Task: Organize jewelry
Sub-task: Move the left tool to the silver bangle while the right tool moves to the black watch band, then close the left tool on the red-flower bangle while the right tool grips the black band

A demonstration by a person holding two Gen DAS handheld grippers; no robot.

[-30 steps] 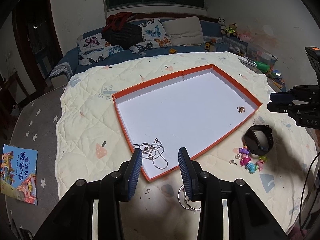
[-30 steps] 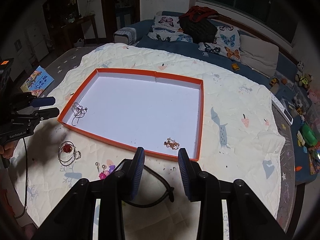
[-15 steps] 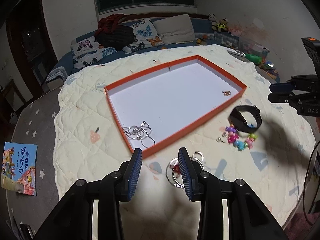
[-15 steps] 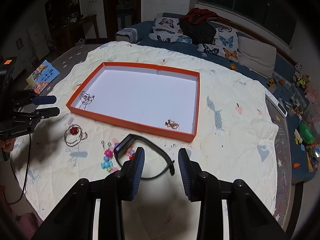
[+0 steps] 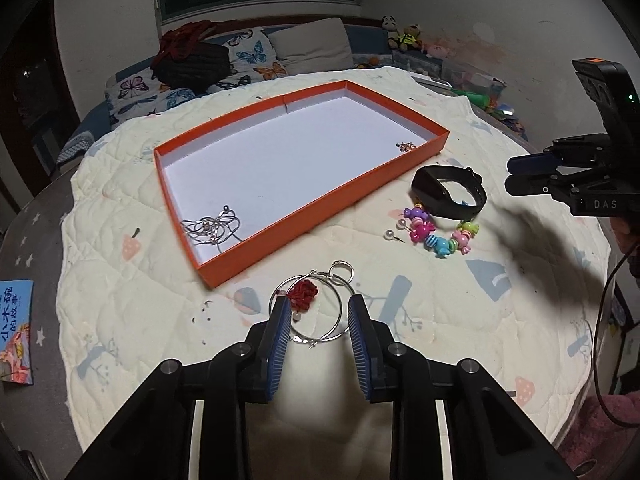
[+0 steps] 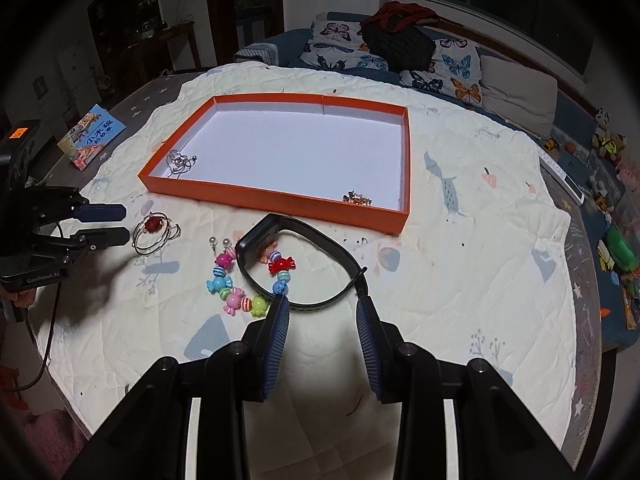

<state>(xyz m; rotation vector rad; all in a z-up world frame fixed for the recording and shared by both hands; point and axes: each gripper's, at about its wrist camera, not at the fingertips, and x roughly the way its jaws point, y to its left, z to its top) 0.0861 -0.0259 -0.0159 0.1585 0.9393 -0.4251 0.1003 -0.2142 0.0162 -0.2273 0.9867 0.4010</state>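
- Left wrist view: the left gripper [image 5: 319, 322] is spread wide and holds nothing; its fingers sit either side of the silver bangles [image 5: 316, 308] with a red knot charm, which lie on the quilt [image 5: 440, 320] just in front of the orange tray [image 5: 304, 216]; a silver chain [image 5: 212, 230] lies in the tray's near corner and a small gold piece [image 5: 406, 146] at its far right end; the black band [image 5: 450, 194], bead bracelet [image 5: 440, 236] and pearl earrings [image 5: 394, 230] lie on the quilt to the right, beside the tray.
- Right wrist view: the right gripper [image 6: 322, 318] is also wide apart and empty; the black band's near curve lies between its fingertips; the bead bracelet touches the band on the left; earrings and bangles sit further left, near the left gripper.
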